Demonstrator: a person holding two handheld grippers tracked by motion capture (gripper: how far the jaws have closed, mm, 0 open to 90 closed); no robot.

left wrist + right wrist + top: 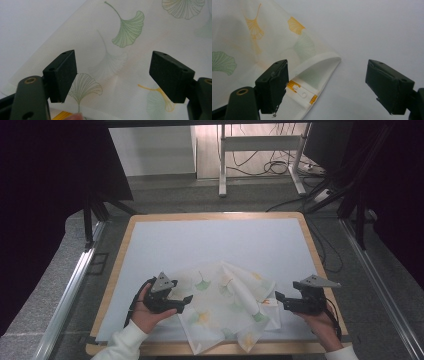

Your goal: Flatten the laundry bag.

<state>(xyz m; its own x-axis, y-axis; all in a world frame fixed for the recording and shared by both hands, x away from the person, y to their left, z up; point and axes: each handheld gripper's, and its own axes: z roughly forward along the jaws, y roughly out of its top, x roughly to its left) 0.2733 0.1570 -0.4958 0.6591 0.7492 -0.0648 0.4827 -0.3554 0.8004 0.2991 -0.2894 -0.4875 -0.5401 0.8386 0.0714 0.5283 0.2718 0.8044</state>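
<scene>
A pale sheet covered the wood-rimmed tabletop (215,216), with grey floor, cables (272,166) and a white stand (260,142) beyond. The leaf-printed mesh bag (225,307) lay crumpled at the near edge, between the left tool (186,301) and right tool (278,299), both released and empty.

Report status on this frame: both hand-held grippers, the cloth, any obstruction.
Left hand-held gripper open, over the cloth's left edge. Right hand-held gripper open beside its zipper corner. White ginkgo-leaf-print fabric cover lies crumpled, ungripped, on the white table mat. Nothing in the way.
</scene>
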